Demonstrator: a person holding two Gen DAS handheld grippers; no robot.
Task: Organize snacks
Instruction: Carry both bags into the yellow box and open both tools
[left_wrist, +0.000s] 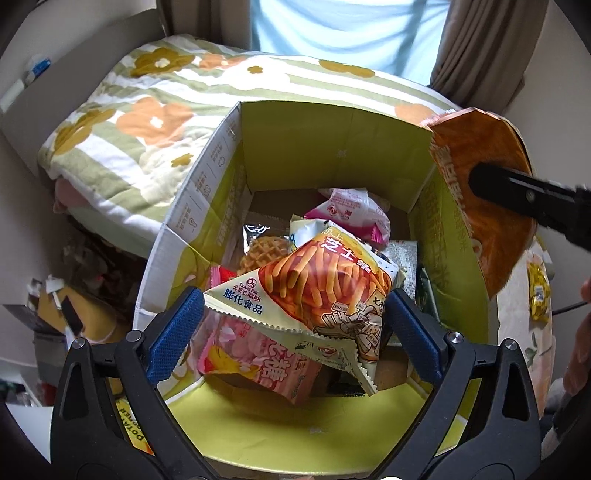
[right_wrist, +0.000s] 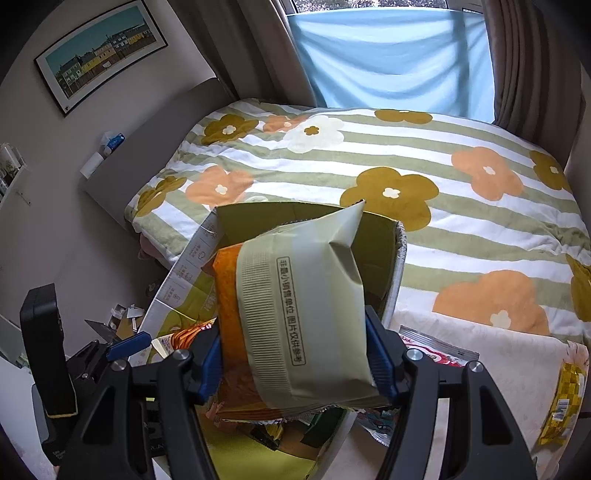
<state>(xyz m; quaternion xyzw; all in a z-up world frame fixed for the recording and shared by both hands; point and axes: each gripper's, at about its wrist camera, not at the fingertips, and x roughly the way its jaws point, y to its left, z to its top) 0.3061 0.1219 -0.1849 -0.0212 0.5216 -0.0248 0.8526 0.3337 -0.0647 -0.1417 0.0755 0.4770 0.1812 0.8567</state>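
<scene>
1. The left gripper (left_wrist: 295, 332) is shown angled steeply down over the open cardboard box (left_wrist: 332, 147). Its blue fingers (left_wrist: 173, 339) are spread wide, and neither pad presses on anything.
2. A cheese-stick snack bag (left_wrist: 314, 291) is seen lying between those released fingers, resting on the heap of packets inside the box, above a pink candy packet (left_wrist: 258, 362). By judgement, this bag has been let go and counts as stowed.
3. The right gripper (right_wrist: 295, 354) is clenched on an orange snack bag (right_wrist: 295, 302), whose pale back seam faces the camera. The bag's long axis runs up and away from the fingers, and its top corner reaches the far wall of the box.
4. In the left wrist view, this held bag is seen at the right-hand rim of the box, not yet inside. The decisive relation is that the box opening lies below and to the left of the bag; the right hand is the nearer one.
5. The right gripper is tilted downward toward the box. A lowering over the rim would be called for next, with the wall as the likely snag.
6. A yellow packet (right_wrist: 565, 402) remains outside on the bed (right_wrist: 461, 221), beside the box.
</scene>
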